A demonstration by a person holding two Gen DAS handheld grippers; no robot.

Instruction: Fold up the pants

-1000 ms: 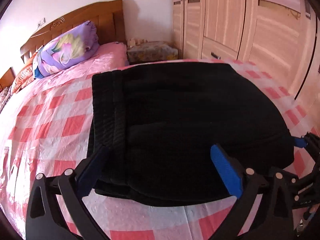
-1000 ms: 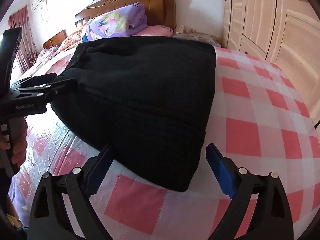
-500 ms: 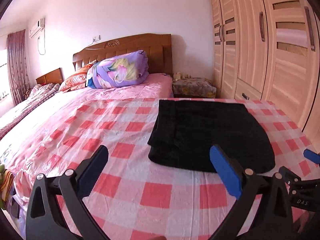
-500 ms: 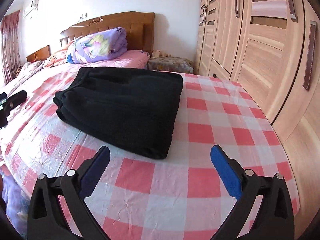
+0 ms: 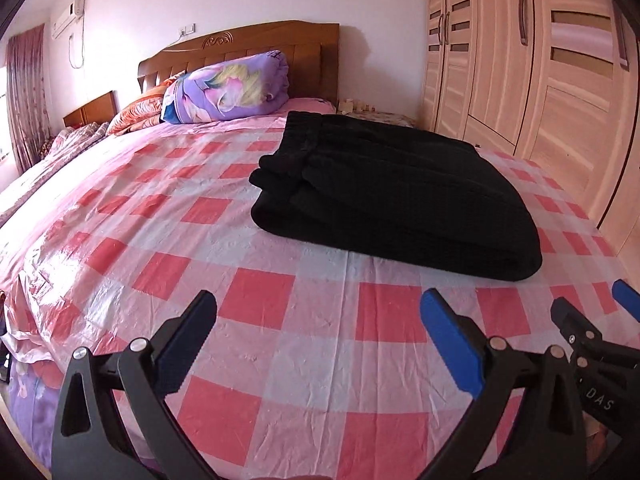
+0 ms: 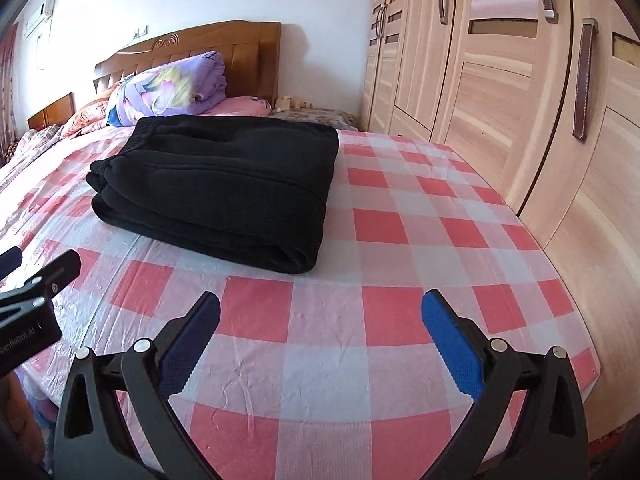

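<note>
Black, thick and soft, the folded pants [image 5: 400, 196] lie on the checked bedspread [image 5: 256, 308] below the purple pillow [image 5: 228, 88], likely limp, best pinched at the folded edge, left gripper [image 5: 316, 344] and right gripper [image 6: 320, 344] both spread empty.

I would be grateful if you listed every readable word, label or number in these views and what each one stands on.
"DAS": white letters on the right gripper body, at the left wrist view's lower right edge.
White brand lettering on the left gripper body, in the right wrist view: too blurred to read.
Dark mark on the purple quilt: unreadable.
</note>
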